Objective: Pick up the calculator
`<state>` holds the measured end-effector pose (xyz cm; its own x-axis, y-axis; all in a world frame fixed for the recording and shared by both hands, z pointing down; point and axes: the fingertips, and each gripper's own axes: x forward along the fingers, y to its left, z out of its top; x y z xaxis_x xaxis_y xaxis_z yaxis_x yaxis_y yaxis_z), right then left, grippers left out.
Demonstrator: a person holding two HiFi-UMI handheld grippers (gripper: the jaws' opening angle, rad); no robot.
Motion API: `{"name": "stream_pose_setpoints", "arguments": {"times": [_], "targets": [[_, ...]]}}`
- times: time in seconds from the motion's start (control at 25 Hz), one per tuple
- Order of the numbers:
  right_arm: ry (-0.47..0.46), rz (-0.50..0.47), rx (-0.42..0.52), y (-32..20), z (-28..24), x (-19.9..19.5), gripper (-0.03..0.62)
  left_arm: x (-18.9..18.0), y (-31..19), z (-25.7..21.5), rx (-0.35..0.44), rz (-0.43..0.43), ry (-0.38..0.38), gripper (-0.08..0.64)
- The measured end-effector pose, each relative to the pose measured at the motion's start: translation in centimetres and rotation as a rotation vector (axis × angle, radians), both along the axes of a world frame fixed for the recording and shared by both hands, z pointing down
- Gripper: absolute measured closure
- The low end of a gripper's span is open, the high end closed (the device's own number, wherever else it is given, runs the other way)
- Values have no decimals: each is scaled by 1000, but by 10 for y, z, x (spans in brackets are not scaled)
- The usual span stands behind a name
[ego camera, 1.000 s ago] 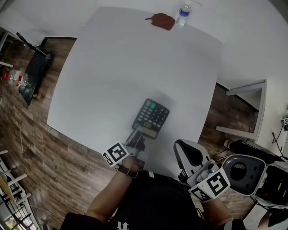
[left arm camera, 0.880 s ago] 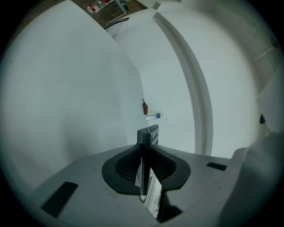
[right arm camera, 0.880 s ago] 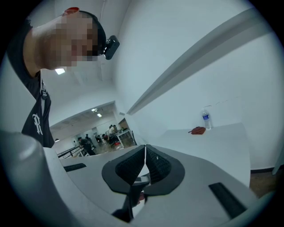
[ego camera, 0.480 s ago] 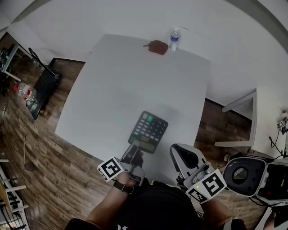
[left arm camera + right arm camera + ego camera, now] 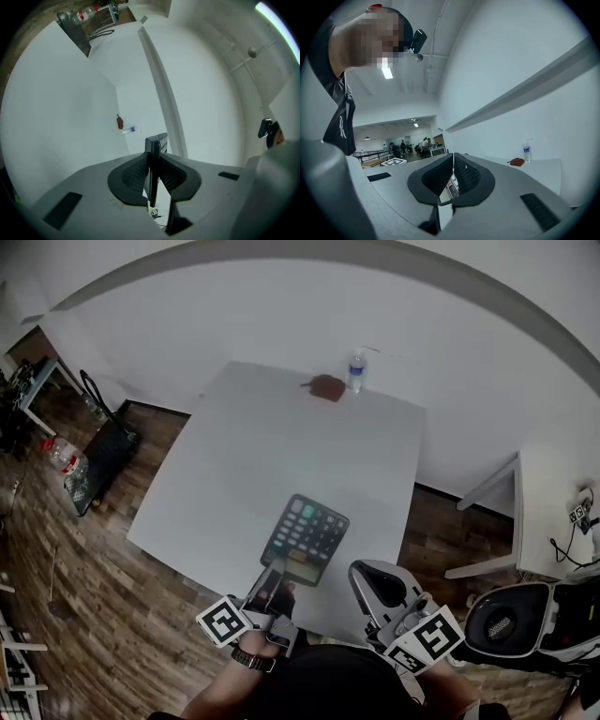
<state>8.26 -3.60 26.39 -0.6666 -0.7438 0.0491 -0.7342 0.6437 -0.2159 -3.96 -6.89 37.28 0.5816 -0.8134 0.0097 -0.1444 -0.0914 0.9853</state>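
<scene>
Lifting the calculator (image 5: 306,538) with the left gripper (image 5: 278,589)

Head view: pinching the calculator by its near edge, display end toward the person, keys reaching out over the near side of the white table (image 5: 281,446). Seemingly clear of the tabletop already, though hard to confirm from straight above. Holding the right gripper (image 5: 373,579) just beside it, off the table's near corner, touching nothing. Leaving a water bottle (image 5: 355,371) and a small reddish-brown object (image 5: 327,387) at the far edge, well apart from the work.

Left gripper view: clamping part-way closed on the calculator's thin body, seen edge-on between the two dark pads (image 5: 131,176), with key rows just peeking above. Pointing level toward the far bottle and the white wall.

Right gripper view: showing jaws drawn together at the tips, empty, with only a sliver of what looks like the calculator's keys beyond the gap.

Judging the step: pick-up essentially made, lift under way. Probably calling next for a steady, level carry and a firm pinch on that narrow edge. Risking a droop or slip of the long unsupported far end if tilted.
</scene>
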Motion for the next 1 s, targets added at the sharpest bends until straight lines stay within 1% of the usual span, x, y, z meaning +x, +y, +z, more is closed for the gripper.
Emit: {"name": "stream_pose_setpoints", "arguments": {"times": [0.24, 0.44, 0.56, 0.68, 0.88, 1.0], "targets": [[13, -33, 33, 19, -6, -6, 577, -8, 19, -28, 60, -14, 12, 509], [15, -22, 45, 14, -13, 6, 578, -4, 18, -59, 131, -24, -1, 509], [34, -24, 48, 16, -16, 4, 578, -6, 23, -72, 165, -23, -1, 509], [49, -33, 48, 20, -15, 0, 578, -8, 29, -75, 178, -29, 5, 509], [62, -42, 77, 64, -11, -14, 579, -26, 76, -74, 213, -48, 12, 509], [68, -47, 82, 71, -13, -22, 579, -36, 82, -78, 221, -59, 17, 509]]}}
